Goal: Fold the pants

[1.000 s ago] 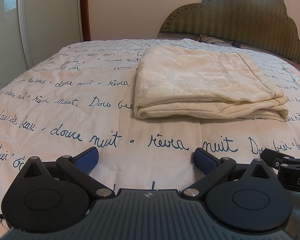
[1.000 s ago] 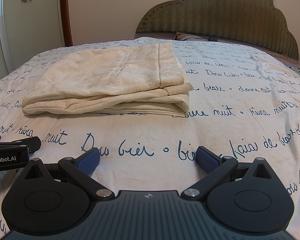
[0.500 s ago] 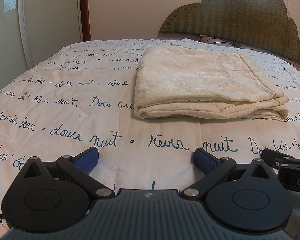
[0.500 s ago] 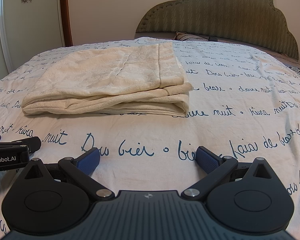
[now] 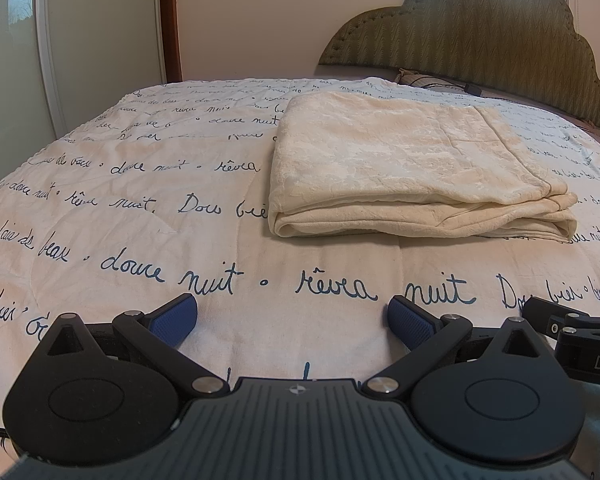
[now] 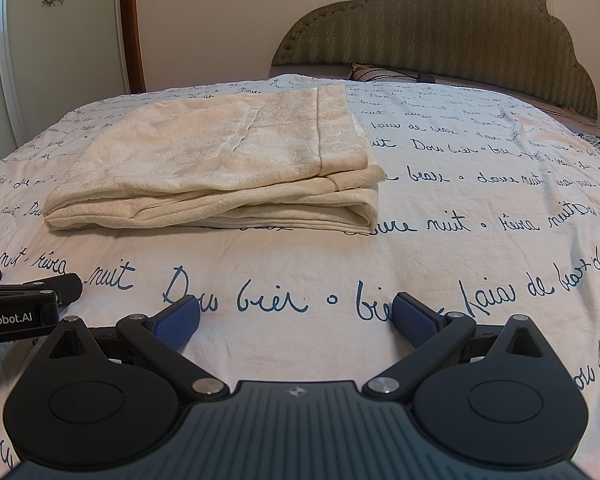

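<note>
My left gripper [image 5: 292,314] and my right gripper [image 6: 296,314] both sit low over the bedspread [image 5: 140,216], jaws spread wide with nothing between the blue pads, side by side and near the foot of the bed. The pants [image 5: 412,168] lie well ahead of both tools, out in the middle of the bed, as a cream rectangle of several stacked layers; in the right wrist view the pants [image 6: 228,160] show a rounded fold at their right end and loose layered edges along the near side. I judge the folding itself to be done or very nearly so, and this moment to be the rest after the last fold. If anything is left, it is a tidy-up: the top layer stops a little short of the lower ones at the right end, so squaring that corner calls for a light pinch of the upper edge alone, not the whole stack, or the layers will drag apart. There is plenty of bare bedspread to the left, right and front of the bundle for approach. The headboard [image 6: 440,28] stands well behind it, and the wardrobe door [image 5: 16,80] is off to the left, clear of any reach I expect.
</note>
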